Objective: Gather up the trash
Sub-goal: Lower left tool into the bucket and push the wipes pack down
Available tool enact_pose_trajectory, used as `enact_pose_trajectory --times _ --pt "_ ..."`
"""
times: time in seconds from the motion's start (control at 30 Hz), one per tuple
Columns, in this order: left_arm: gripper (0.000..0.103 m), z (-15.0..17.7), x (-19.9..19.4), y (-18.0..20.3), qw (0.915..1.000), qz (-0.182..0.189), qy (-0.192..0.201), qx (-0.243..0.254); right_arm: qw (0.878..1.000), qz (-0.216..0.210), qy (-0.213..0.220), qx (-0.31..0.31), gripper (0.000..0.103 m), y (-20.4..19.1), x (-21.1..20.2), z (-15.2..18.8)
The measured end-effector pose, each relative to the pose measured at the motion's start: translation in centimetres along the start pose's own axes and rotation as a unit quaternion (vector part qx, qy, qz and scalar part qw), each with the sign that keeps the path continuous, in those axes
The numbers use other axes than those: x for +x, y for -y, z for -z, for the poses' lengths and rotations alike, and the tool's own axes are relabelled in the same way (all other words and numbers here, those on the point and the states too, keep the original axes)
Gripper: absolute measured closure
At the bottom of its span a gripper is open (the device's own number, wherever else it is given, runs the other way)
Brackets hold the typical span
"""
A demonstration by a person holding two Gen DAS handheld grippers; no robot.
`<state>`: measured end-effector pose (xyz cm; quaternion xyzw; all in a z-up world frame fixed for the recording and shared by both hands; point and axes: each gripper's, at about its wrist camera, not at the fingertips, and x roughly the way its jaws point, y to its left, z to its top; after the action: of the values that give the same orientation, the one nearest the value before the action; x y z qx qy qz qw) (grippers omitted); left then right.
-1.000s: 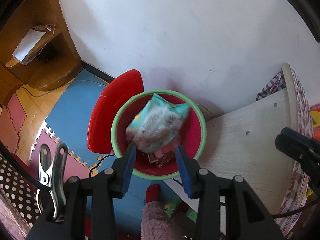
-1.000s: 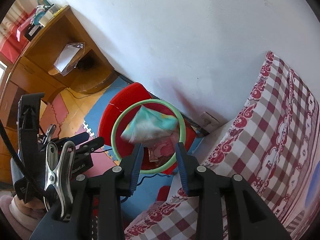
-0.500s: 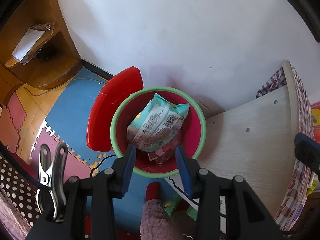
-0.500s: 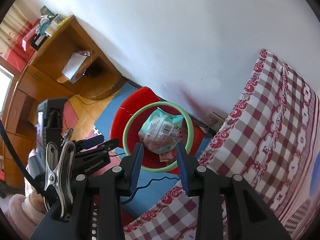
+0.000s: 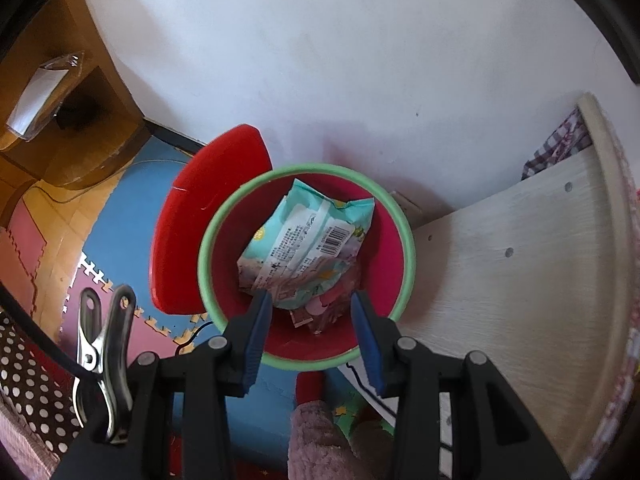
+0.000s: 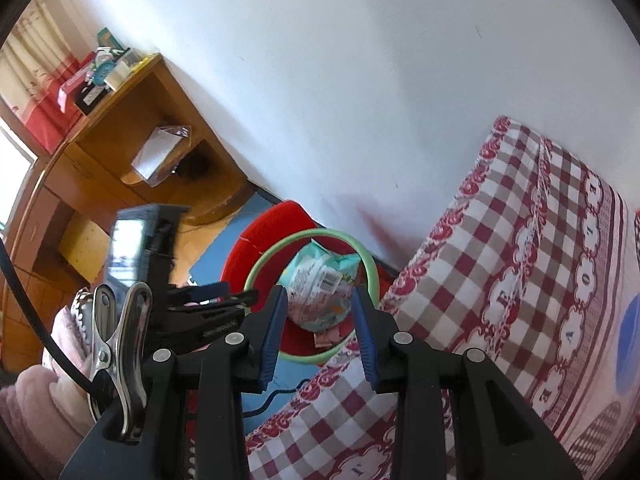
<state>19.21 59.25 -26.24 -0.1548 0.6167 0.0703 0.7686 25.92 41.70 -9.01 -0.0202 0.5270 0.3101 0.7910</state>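
Note:
A red trash bin with a green rim (image 5: 206, 264) (image 6: 370, 268) stands on the floor against the white wall, its red lid (image 5: 208, 216) open to the left. A teal snack bag (image 5: 308, 244) (image 6: 320, 292) lies inside on top of pinkish wrappers (image 5: 324, 308). My left gripper (image 5: 312, 300) is open and empty above the bin's near side. My right gripper (image 6: 318, 300) is open and empty, higher up over the bed's edge. The left gripper also shows in the right wrist view (image 6: 216, 300), left of the bin.
A pale wooden bed board (image 5: 520, 280) and a red checked bedspread (image 6: 500, 280) lie right of the bin. A wooden desk (image 6: 120, 160) stands to the left. Blue and pink foam mats (image 5: 120, 216) cover the floor. A black cable (image 5: 192, 336) runs by the bin.
The teal bag has dropped from mid-air into the bin and settled. My right gripper has risen and pulled back from the bin. The left gripper has barely moved.

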Motion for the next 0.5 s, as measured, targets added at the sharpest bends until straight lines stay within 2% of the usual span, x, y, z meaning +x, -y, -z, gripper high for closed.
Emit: enact_pose_trajectory --times 0.17,0.2,0.5 --pt "0.060 -0.5 2.9 0.8 0.9998 0.003 0.001 0.018 1.000 -0.006 0.021 -0.006 0.069 0.6 0.1 -0.1" --pt "0.060 -0.7 3.6 1.0 0.9996 -0.003 0.013 0.025 1.000 -0.005 0.022 -0.007 0.069 0.8 0.3 -0.1" --pt "0.060 -2.9 10.5 1.7 0.9988 -0.021 0.011 0.043 1.000 -0.011 0.015 0.012 0.069 2.4 0.5 0.2"
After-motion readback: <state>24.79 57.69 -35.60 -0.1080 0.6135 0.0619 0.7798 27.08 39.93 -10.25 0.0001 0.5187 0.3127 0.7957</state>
